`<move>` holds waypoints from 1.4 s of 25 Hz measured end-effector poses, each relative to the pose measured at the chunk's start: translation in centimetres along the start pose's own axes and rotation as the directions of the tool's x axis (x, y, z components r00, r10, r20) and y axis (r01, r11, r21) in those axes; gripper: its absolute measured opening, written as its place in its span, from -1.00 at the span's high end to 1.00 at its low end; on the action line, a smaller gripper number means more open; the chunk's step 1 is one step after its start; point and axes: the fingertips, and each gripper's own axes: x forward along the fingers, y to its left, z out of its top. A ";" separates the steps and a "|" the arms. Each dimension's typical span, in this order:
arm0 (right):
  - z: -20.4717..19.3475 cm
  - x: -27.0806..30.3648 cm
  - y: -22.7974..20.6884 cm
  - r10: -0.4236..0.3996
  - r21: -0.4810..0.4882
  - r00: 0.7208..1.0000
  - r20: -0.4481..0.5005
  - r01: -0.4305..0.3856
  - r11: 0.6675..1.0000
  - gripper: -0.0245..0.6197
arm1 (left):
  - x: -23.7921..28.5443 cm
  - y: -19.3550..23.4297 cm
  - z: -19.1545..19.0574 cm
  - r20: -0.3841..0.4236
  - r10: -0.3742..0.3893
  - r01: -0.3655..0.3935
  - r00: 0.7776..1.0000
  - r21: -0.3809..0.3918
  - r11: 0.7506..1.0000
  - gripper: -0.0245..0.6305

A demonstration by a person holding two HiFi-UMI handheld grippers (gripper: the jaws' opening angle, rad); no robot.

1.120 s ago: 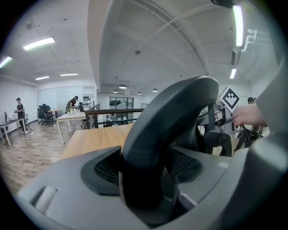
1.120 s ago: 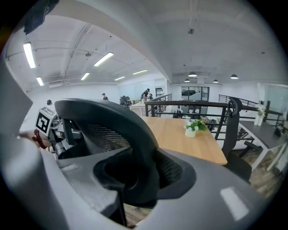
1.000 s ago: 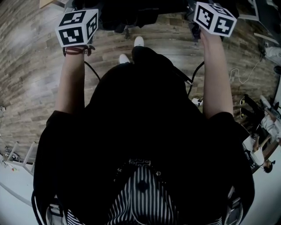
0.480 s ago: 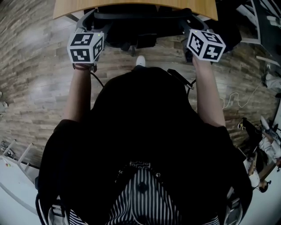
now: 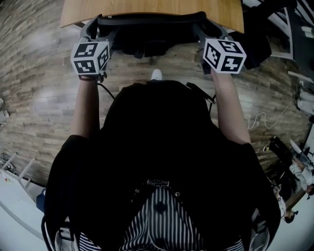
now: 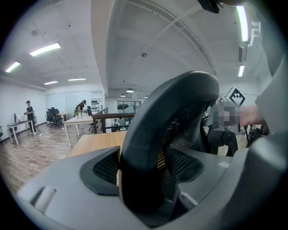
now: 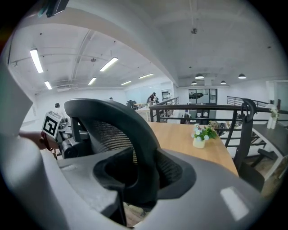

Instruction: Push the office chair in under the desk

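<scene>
Head view: the chair (image 5: 147, 20) has rolled forward since a moment ago. The desk (image 5: 147, 7) was out of sight then. Now its edge sits right at the top of the chair, so the seat is most likely under it. The left tool (image 5: 93, 33) and the right tool (image 5: 211, 33) hold the chair's two top corners.

Left gripper view: the jaws pinch the chair's black rim.

Right gripper view: the same, jaws pinching the rim.

The push looks almost done.
</scene>
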 end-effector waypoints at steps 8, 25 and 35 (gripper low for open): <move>1.1 2.9 0.7 0.086 0.012 0.996 -0.017 -0.086 0.996 0.44 | 3.7 2.6 2.0 0.001 0.025 -0.025 1.000 -0.036 0.999 -0.02; -0.1 1.4 3.6 0.082 0.106 0.997 0.005 -0.082 0.991 0.93 | -2.0 -0.6 -1.2 0.005 -0.091 0.090 0.996 -0.191 0.977 0.91; -0.3 1.3 5.7 0.112 0.119 0.994 -0.001 -0.111 0.987 0.93 | -1.5 -2.7 -1.3 -0.024 -0.204 0.200 0.979 -0.102 0.974 0.91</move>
